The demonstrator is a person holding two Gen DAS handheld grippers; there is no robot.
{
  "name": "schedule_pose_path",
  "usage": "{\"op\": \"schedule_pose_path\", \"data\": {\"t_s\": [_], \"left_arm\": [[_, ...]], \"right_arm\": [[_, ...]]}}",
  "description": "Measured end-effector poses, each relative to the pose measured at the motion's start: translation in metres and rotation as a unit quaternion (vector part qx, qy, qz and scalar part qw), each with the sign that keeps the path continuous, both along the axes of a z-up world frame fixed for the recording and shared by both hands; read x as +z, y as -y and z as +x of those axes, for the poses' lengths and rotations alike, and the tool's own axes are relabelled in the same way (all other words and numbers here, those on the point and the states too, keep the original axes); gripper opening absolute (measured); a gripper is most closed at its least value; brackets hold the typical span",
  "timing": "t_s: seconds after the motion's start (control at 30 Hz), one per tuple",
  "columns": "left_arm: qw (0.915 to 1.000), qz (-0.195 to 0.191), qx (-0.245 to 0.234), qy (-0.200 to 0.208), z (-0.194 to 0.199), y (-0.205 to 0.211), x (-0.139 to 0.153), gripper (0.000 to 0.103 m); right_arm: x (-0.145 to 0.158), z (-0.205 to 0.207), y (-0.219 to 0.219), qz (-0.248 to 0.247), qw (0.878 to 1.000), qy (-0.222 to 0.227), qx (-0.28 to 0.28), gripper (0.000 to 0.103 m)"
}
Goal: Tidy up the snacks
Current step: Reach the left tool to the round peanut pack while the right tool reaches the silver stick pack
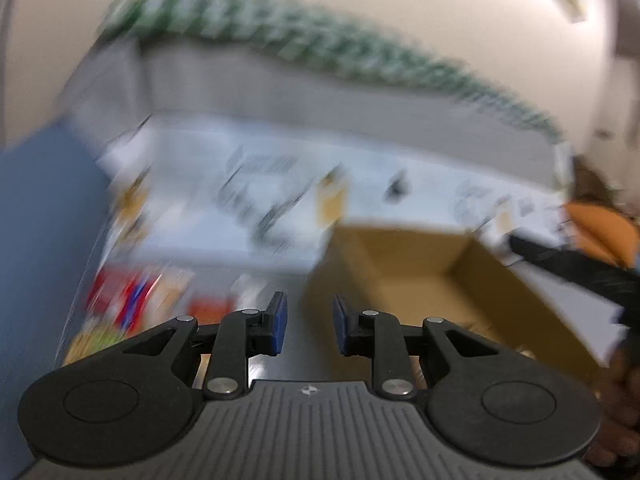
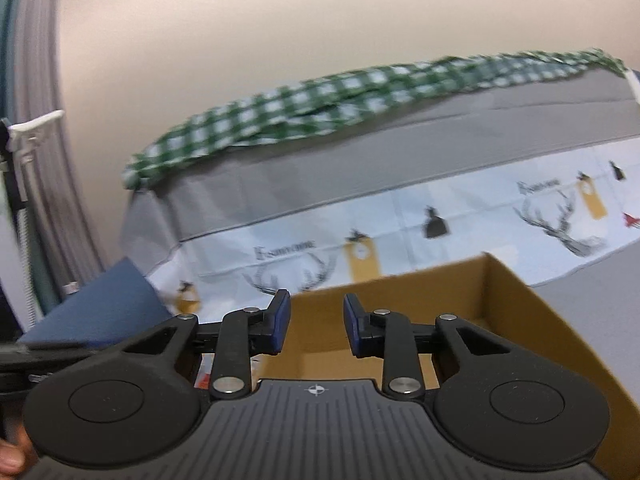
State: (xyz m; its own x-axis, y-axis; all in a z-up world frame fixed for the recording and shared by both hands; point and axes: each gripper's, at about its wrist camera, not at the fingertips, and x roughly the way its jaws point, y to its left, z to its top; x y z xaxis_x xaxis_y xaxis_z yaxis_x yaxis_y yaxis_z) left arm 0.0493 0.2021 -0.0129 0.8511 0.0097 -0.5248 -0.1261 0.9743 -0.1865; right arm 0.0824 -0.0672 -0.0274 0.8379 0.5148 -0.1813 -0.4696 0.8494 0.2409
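Left wrist view is pretty blurry, but the left gripper (image 1: pixel 310 326) has its jaws a bit apart with nothing between them, snacks (image 1: pixel 132 304) piled lower left and the box (image 1: pixel 404 268) just right of them. Right wrist view: the right gripper (image 2: pixel 317 326) hangs over the box (image 2: pixel 508 304), jaws narrowly apart and empty.

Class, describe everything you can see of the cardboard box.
The cardboard box is plain brown corrugated card, open-topped, with upright walls and a lighter inner floor. It stands on the grey surface in front of the deer-print cloth. Both views show no snacks on the visible floor. Neither claw touches it.
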Motion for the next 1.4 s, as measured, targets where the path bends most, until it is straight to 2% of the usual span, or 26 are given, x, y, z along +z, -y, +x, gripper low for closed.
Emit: {"op": "schedule_pose_path", "data": {"t_s": [0.33,0.47,0.6,0.67,0.8,0.93,1.0,1.07,1.2,1.27,1.4], "left_arm": [[0.9955,-0.044,0.078,-0.031,0.0,-0.045,-0.006,0.027],[0.987,-0.085,0.128,-0.048,0.001,-0.067,-0.013,0.027],[0.9777,-0.112,0.166,-0.065,0.0,-0.084,-0.019,0.028],[0.974,-0.114,0.182,-0.072,-0.001,-0.09,-0.021,0.034],[0.9628,-0.126,0.222,-0.089,0.0,-0.1,-0.029,0.038],[0.9533,-0.14,0.245,-0.107,0.003,-0.106,-0.037,0.059],[0.9509,-0.14,0.251,-0.115,0.005,-0.107,-0.039,0.063],[0.9484,-0.137,0.259,-0.122,0.007,-0.107,-0.041,0.073],[0.9405,-0.142,0.278,-0.134,0.012,-0.109,-0.047,0.08],[0.9356,-0.153,0.283,-0.145,0.014,-0.111,-0.052,0.084],[0.9279,-0.158,0.292,-0.17,0.022,-0.11,-0.062,0.084]], "right_arm": [[-0.01,-0.018,-0.067,0.002,0.997,-0.029,0.075,0.032],[-0.017,-0.031,-0.101,-0.021,0.994,-0.031,0.104,0.032],[-0.034,-0.029,-0.134,-0.056,0.991,-0.057,0.111,0.032],[-0.042,-0.024,-0.147,-0.071,0.989,-0.072,0.104,0.032],[-0.059,-0.009,-0.172,-0.096,0.987,-0.103,0.077,0.034],[-0.074,0.008,-0.195,-0.112,0.985,-0.124,0.053,0.041],[-0.083,0.019,-0.204,-0.119,0.982,-0.137,0.043,0.044],[-0.091,0.029,-0.209,-0.123,0.981,-0.149,0.033,0.049],[-0.104,0.049,-0.217,-0.13,0.978,-0.164,0.004,0.059],[-0.11,0.058,-0.22,-0.134,0.976,-0.17,-0.002,0.071],[-0.129,0.074,-0.228,-0.152,0.97,-0.191,-0.012,0.074]]}}
